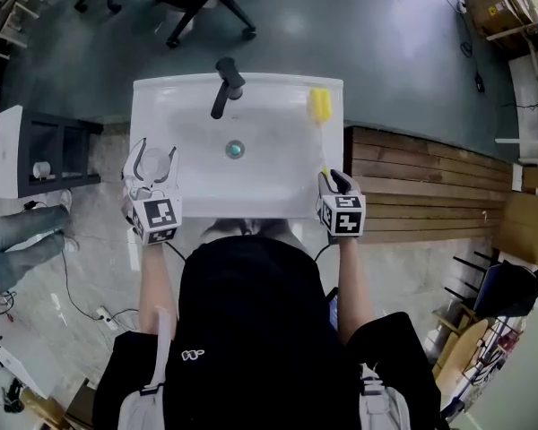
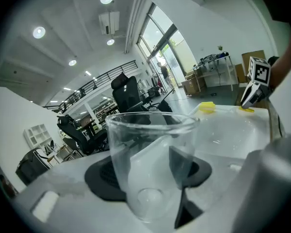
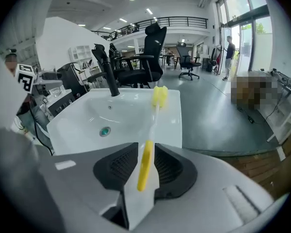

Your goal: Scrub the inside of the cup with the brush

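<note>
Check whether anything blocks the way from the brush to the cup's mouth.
Nothing visible does. The brush lies on the sink's right rim, handle between the right gripper's open jaws. The left gripper holds the cup at the left rim, mouth clear. Only bare basin lies between; the faucet stands behind that line.

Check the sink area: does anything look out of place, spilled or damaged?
Nothing spilled or broken. The one oddity: the brush lies along the sink's right rim, its handle between the open fingers of the right gripper, ungripped, while the left gripper holds the cup.
</note>
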`<state>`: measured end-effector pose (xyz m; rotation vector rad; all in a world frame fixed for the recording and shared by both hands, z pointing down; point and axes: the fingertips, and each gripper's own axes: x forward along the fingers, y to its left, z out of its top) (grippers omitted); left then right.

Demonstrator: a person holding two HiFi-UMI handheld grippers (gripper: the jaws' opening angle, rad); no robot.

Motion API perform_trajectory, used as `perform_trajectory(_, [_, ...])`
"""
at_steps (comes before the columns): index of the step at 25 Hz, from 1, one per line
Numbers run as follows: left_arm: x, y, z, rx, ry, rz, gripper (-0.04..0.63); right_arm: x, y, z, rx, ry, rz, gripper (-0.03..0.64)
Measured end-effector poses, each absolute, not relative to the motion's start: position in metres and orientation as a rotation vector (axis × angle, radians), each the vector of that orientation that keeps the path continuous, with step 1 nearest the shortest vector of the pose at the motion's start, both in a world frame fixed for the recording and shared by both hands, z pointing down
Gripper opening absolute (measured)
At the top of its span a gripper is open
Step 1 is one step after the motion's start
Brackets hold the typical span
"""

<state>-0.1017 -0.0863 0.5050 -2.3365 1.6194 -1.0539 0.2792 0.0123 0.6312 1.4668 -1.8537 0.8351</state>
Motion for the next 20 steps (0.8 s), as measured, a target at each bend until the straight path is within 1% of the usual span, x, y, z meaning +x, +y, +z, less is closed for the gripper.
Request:
perform_trajectory(6, [-0.094,-0.082,0.51,-2.287,1.578,-1.125,0.281,0.279,0.011,0.647,1.401,-1.843,0.863,0.107])
perform_trajectory(15, [-0.092,-0.079,0.507,-2.261,1.589,-1.148,0.279,0.271,0.01,0.661,1.336,-1.832,0.888,0.106])
perform_trajectory(20, [-0.096,-0.075,0.513,-2.248,1.566,-1.181,0.279,0.274,0.009,0.661,1.331,-1.815,0.873,0.072])
